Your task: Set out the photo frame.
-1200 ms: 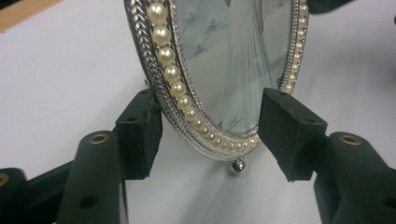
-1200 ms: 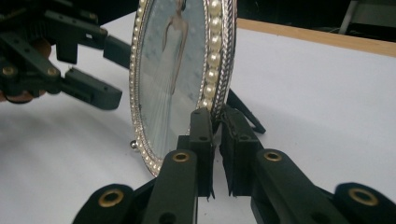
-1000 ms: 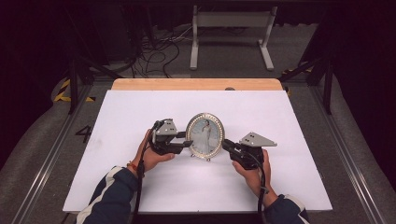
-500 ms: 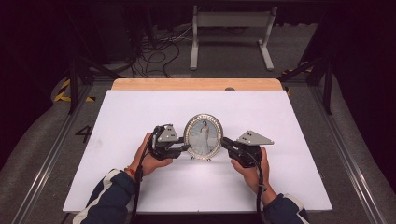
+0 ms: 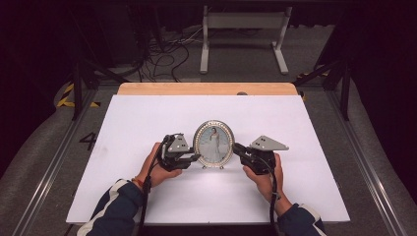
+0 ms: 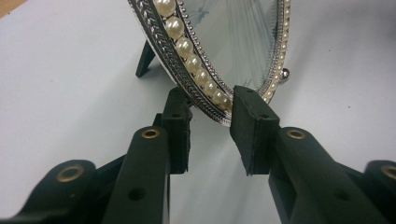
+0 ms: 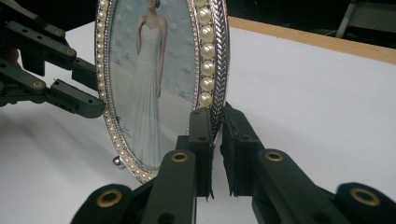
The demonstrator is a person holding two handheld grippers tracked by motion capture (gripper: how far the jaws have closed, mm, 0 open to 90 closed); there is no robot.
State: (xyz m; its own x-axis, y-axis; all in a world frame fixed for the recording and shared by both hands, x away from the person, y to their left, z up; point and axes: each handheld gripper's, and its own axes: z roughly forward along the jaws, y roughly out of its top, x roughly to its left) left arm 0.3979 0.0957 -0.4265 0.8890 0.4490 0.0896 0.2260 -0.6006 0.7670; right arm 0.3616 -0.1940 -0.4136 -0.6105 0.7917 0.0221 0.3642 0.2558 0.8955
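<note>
At the centre of the high view the oval picture frame stands upright on the white worktop — the right gripper pinches its pearl-trimmed edge, while the left gripper has just been closing, its jaws straddling the opposite edge with a gap visible.

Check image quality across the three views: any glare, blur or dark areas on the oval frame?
High view: white table sheet evenly lit, surroundings dark, silver pearl-edged oval photo frame sharp. Left gripper view: frame glass washed pale by reflection with streaks, pearls crisp, near fingers soft. Right gripper view: photo clear and glare-free, background dim.
</note>
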